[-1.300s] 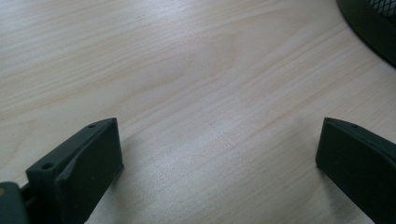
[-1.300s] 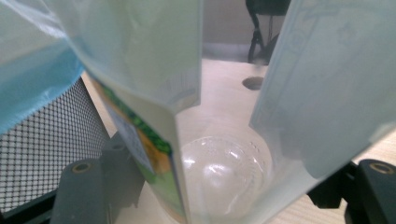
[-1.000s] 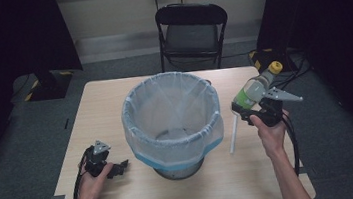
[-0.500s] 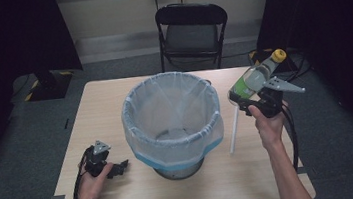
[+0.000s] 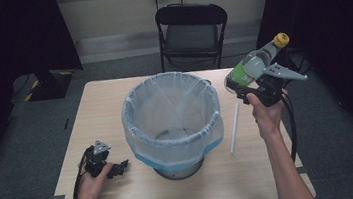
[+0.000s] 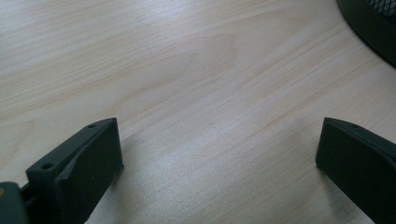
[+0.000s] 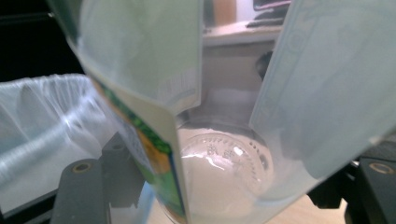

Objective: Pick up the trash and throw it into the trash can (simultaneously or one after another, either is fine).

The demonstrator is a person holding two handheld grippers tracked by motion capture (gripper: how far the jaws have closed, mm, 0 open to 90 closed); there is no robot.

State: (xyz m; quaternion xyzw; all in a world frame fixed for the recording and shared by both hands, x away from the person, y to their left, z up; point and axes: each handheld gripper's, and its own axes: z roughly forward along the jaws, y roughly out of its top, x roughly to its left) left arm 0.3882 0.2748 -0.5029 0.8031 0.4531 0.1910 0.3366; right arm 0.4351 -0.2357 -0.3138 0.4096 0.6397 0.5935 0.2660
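A clear plastic bottle (image 5: 252, 64) with a yellow cap and a green label is held up in the air at the right of the table, cap tilted up and to the right. My right gripper (image 5: 243, 88) is shut on its lower part, just right of the bin's rim. In the right gripper view the bottle (image 7: 219, 116) stands close up between the two black jaws. The bin (image 5: 172, 117) is a round bucket lined with a pale blue bag, at the table's middle. My left gripper (image 5: 120, 167) rests low on the table at the front left, jaws wide apart over bare wood (image 6: 205, 107).
A white stick (image 5: 234, 127) lies on the wooden table (image 5: 100, 108) just right of the bin. A black folding chair (image 5: 191, 30) stands behind the table. Dark curtains hang on both sides. The bin's dark base (image 6: 369, 28) shows at the top right of the left gripper view.
My right gripper has lifted the bottle higher and a little to the right, tilting its cap further up. The left gripper has stayed where it was.
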